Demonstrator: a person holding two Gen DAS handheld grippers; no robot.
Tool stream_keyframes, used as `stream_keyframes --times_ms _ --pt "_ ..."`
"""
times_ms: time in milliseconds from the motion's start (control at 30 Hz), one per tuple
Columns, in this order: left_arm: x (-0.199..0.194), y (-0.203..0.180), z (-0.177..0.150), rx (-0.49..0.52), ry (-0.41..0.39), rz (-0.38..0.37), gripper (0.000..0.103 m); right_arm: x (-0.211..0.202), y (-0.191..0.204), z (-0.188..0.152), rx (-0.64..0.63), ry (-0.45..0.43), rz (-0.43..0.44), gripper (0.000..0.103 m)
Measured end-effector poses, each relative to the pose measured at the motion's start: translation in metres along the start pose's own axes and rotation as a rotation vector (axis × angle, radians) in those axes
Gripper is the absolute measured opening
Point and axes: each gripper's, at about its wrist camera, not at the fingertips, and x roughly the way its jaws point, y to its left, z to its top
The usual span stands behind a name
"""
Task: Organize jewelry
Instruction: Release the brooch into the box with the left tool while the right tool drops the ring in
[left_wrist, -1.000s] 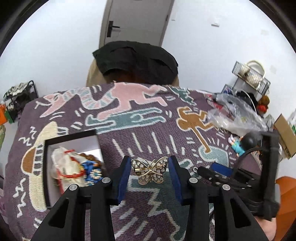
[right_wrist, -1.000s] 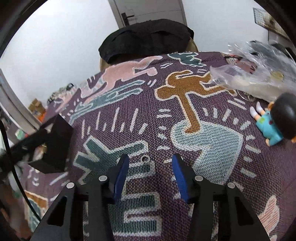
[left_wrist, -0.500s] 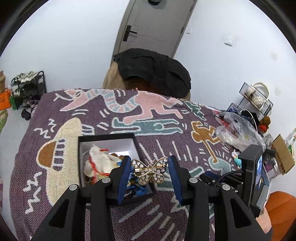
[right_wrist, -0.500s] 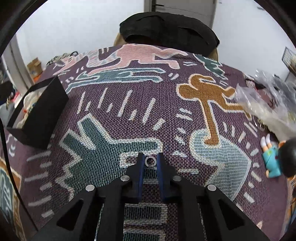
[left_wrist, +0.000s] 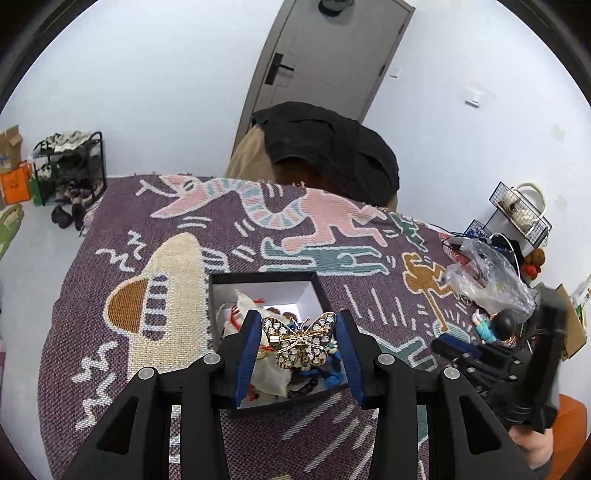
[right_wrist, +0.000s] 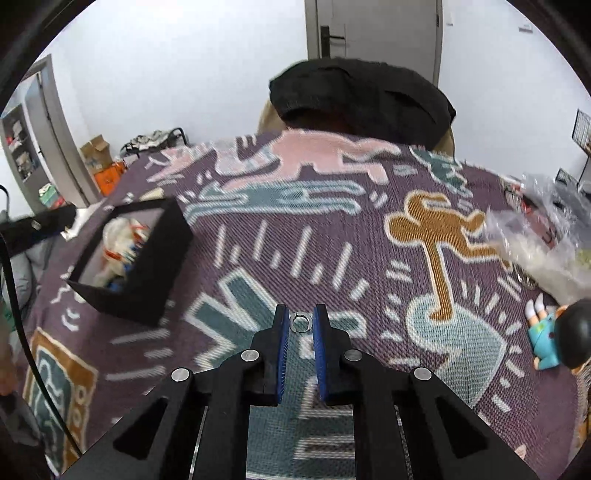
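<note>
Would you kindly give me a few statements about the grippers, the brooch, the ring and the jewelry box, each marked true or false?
1. The left gripper holds a gold butterfly brooch between its pads. True.
2. The brooch already lies in the black box. False: it is held above the box, clamped by the gripper.
3. The right gripper is closed on a small silver ring. True.
4. The black box is empty. False: it holds a pale pouch and blue and red pieces.
5. The toy figure lies inside the box. False: it lies on the patterned blanket, far to the right.
</note>
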Motion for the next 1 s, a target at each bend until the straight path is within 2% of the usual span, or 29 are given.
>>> stream_keyframes --times_ms 133,200,267,333,700,1000 --pt "0.008 0.010 0.000 -0.047 0.037 -0.040 0.045 -0.013 0.014 0.011 -0.020 -0.038 0.018 0.014" --pt "0.010 0.016 0.000 -0.082 0.054 -0.060 0.060 -0.016 0.019 0.015 -0.024 -0.047 0.030 0.014" --pt "0.007 0.021 0.000 -0.102 0.042 -0.059 0.069 -0.018 0.025 0.020 -0.026 -0.057 0.046 0.014" --pt "0.000 0.028 0.000 -0.109 0.012 -0.049 0.069 -0.019 0.031 0.026 -0.027 -0.065 0.069 0.014" --pt "-0.022 0.062 -0.007 -0.152 -0.020 -0.009 0.069 -0.005 0.088 0.055 -0.073 -0.066 0.189 0.014" --pt "-0.033 0.085 -0.012 -0.189 -0.039 0.019 0.069 0.000 0.124 0.069 -0.098 -0.076 0.224 0.015"
